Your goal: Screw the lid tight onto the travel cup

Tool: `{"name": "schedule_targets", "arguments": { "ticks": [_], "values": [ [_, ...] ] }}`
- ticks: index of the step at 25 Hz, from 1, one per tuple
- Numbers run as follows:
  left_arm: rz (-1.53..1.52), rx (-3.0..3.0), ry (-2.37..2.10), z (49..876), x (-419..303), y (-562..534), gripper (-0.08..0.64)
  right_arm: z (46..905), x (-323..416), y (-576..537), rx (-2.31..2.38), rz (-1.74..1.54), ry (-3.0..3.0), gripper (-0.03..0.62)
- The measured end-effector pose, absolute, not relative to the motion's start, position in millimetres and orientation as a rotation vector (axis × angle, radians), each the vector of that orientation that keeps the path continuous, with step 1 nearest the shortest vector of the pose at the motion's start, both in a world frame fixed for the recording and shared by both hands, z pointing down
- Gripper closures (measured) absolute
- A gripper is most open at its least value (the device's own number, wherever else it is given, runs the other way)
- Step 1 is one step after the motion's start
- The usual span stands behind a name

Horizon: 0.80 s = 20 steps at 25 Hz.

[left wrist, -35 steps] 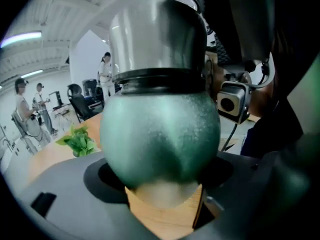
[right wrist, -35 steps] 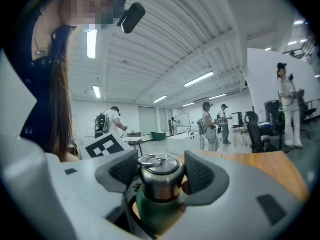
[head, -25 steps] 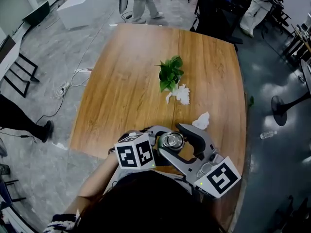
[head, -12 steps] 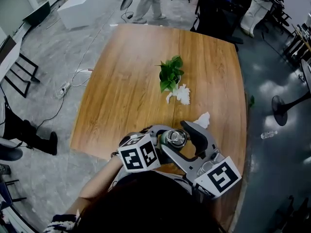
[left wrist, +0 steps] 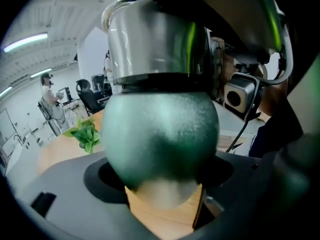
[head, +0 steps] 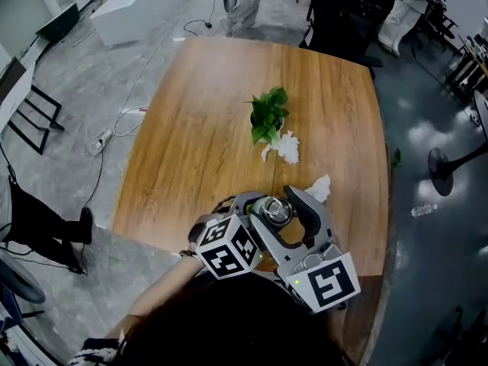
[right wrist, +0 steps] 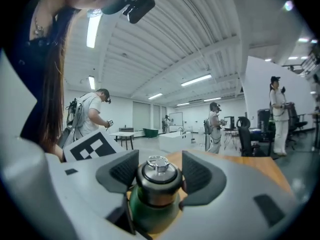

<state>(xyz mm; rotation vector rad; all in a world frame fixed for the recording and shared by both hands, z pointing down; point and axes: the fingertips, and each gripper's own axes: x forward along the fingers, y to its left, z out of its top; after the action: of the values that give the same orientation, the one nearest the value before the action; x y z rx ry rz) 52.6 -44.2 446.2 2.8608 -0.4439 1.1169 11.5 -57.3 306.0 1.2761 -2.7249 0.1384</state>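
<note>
The travel cup has a green body (left wrist: pixel 160 134) and a silver lid (left wrist: pixel 155 44) on top. In the head view it stands upright near the table's front edge, its lid (head: pixel 276 210) between both grippers. My left gripper (left wrist: pixel 162 184) is shut on the green body low down, its marker cube (head: pixel 229 246) left of the cup. My right gripper (right wrist: pixel 157 176) is shut on the lid (right wrist: pixel 158 180), one pad (right wrist: pixel 120 171) against each side, with the green body (right wrist: pixel 152 211) below. In the head view the right gripper (head: pixel 286 218) comes in from the lower right.
A small potted plant (head: pixel 267 117) stands mid-table on the wooden table (head: pixel 198 128). Crumpled white tissue (head: pixel 288 148) lies beside the plant, and another piece (head: pixel 317 189) lies just beyond the cup. People stand past the far edge.
Both grippers have turned about the cup. The right gripper's marker cube swung left and nearer to me, and the left cube shifted right. The cup stayed in place.
</note>
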Motion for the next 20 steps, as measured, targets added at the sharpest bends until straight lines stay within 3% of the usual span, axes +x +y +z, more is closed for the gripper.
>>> {"name": "schedule_targets", "arguments": {
  "ticks": [7,16,20],
  "values": [
    [0.979,2.932,0.021,433,55,-12,0.160,302,4,-43,1.025,0.310,-2.862,0.311],
    [1.146,2.900,-0.448,444,47,-49,0.160,308,6,-59,1.311,0.115,-2.702,0.314],
    [1.054,2.917,-0.193,443,46,-32,0.160,307,-3,-47,1.149,0.146,-2.763,0.313]
  ]
}}
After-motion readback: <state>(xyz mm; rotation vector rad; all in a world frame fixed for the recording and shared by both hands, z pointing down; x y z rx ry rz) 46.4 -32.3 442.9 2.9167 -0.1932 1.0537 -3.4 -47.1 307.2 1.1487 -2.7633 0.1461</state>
